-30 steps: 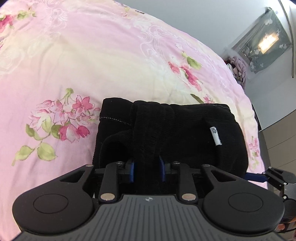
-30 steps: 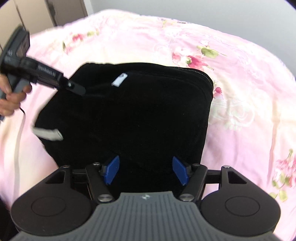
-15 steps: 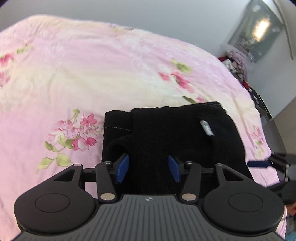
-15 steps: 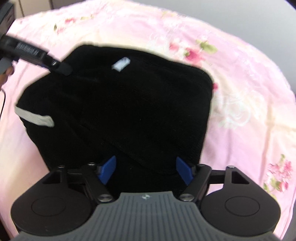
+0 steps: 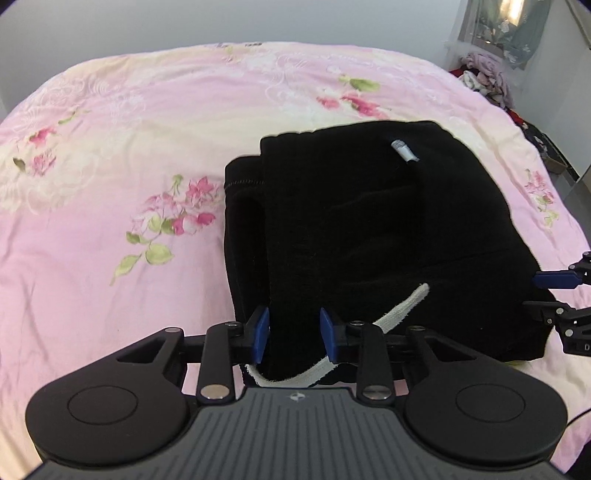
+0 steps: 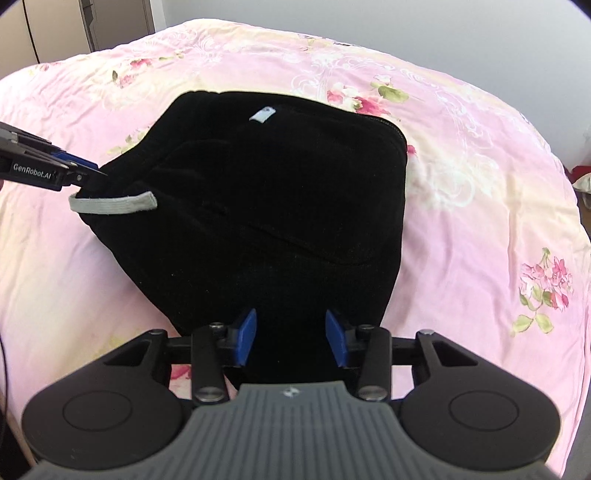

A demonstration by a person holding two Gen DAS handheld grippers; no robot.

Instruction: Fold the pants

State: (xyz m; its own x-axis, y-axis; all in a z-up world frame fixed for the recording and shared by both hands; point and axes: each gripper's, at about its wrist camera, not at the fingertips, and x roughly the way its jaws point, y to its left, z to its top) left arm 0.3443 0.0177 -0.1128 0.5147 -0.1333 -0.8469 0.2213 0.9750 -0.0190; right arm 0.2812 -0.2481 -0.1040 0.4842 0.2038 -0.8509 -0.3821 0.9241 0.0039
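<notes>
Left gripper (image 5: pixel 294 334) released, pants (image 5: pixel 369 236) ahead

A bed (image 5: pixel 110 288) fills most of both views, covered by a pink and cream sheet (image 6: pixel 480 192) printed with pink flowers and green leaves. Behind it runs a plain pale grey wall (image 5: pixel 258 22). In the left wrist view, far right, a window (image 5: pixel 506 26) lets in bright light through a dark flowered curtain; below it lies a heap of clothes (image 5: pixel 484 79). In the right wrist view, far left, stands a beige cupboard (image 6: pixel 55 33) with a dark vertical strip. At the far right edge sits something red and white, too small to tell.
</notes>
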